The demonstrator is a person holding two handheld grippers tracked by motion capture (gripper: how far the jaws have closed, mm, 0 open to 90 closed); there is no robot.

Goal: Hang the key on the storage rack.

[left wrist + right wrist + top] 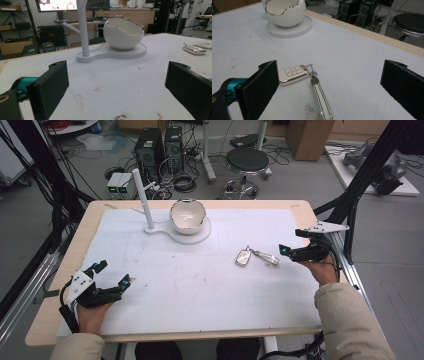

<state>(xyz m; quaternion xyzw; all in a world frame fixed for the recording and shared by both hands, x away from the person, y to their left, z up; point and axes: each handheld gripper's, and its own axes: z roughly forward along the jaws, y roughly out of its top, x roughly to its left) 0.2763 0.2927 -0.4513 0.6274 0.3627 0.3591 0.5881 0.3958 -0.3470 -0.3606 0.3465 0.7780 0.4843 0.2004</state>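
A silver-white car key fob [243,256] with a strap [265,256] lies on the white mat right of centre. My right gripper [291,241] stands open just to its right. In the right gripper view the key fob [293,74] lies by the left jaw and the strap [321,98] runs between the wide-apart jaws of the right gripper [329,87]. A white eggshell-shaped bowl [187,214] sits on a stand with an upright post [142,195] at the back. My left gripper [112,274] rests open at the front left, nothing between its jaws; the left gripper [117,85] faces the bowl [123,33].
The white mat [200,285] covers most of the wooden table [295,206]. On the floor behind the table stand a black stool [246,161] and computer towers [150,147]. Black frame bars [367,167] rise at the right.
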